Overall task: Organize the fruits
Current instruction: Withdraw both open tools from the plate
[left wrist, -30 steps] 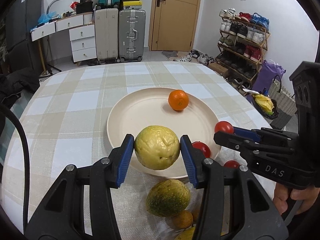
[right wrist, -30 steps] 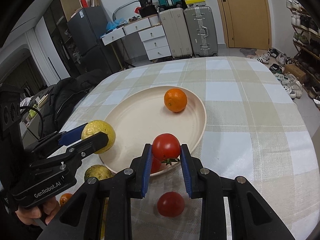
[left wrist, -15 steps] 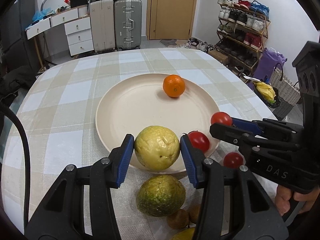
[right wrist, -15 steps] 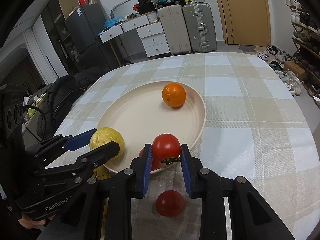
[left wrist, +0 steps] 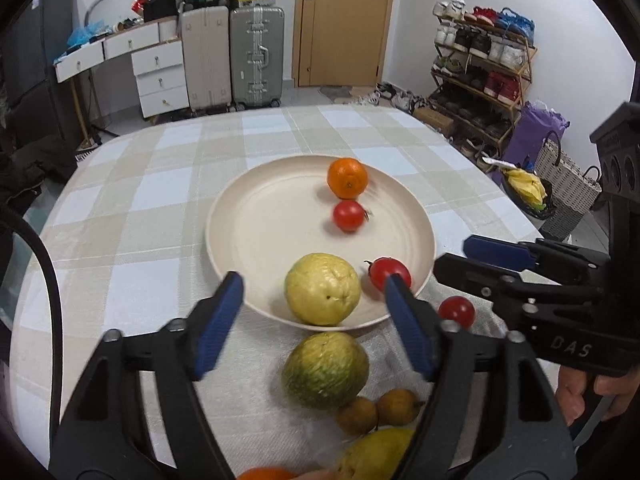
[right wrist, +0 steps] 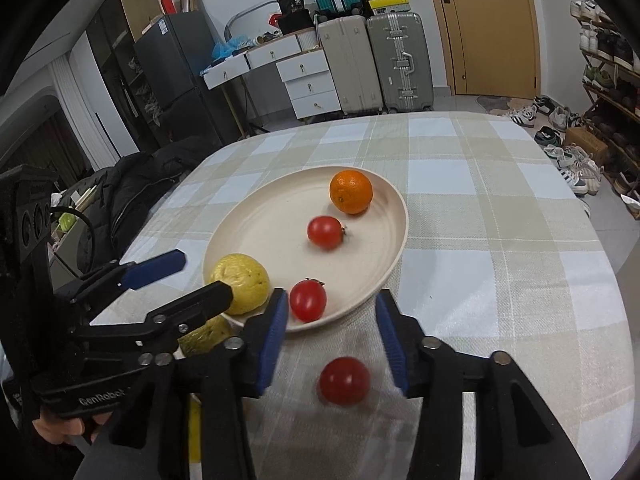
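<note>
Yellow fruit [left wrist: 322, 289] released, between parted left tool [left wrist: 314, 312] pads.

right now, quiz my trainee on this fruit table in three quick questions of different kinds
1. True or false: the yellow guava lies on the plate.
2. How many red tomatoes lie on the plate?
3. Which tool has a tomato on the cloth between its open fingers: A left tool, B right tool?

Key: 1 true. 2 two, the far tomato beside the orange and the near tomato. 3 B, the loose tomato.
</note>
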Motion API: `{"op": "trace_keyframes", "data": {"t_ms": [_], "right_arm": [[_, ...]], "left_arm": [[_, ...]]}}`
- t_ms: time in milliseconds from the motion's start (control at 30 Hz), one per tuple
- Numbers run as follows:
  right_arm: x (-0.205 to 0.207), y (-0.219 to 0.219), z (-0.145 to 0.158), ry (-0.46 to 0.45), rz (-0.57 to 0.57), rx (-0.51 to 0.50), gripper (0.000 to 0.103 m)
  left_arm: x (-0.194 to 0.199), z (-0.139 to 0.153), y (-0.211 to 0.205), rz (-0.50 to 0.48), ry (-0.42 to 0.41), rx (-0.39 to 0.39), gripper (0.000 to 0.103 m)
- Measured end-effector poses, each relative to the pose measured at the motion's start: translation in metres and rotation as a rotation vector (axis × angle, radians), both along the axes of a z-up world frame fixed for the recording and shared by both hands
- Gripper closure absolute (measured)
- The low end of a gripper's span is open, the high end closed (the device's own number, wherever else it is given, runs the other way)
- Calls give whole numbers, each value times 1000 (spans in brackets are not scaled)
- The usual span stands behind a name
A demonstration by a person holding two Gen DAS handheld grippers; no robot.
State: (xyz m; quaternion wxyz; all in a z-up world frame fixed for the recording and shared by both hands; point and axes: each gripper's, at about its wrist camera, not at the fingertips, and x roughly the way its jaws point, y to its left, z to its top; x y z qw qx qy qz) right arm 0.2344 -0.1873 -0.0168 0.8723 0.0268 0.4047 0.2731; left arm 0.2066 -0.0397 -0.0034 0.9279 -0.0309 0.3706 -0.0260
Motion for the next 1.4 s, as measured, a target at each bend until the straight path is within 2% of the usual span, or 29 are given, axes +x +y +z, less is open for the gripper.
{"op": "trace_keyframes", "data": {"t_ms": [67,100,167,267,300,733,1133,1400], "right_arm": [[-9,-3,4,-13,3,-2,43],[-14,-4,5,-19,4,-6,30],[-22,-7,7,-28,0,-1,12],[-34,-10,9,-39,0,13,5],[-36,-10,9,-40,0,11,2],[-64,-9,11,-44,9,-8,0],[-77,1,11,-49,42,-45,0],[-79,6,7,-34,66,-69,0]], "left_arm": [[-11,5,7,6,-20,-8,22],[-16,7,12,7,-27,-18,21],[-29,10,20,17,-37,-32,19],[-46,14,31,35,-50,-50,10],[-52,15,34,37,-55,-53,3],[-106,13,43,60,-55,-28,1],[-118,19,43,62,-55,-11,1],[-118,11,44,64,-23,4,1]]}}
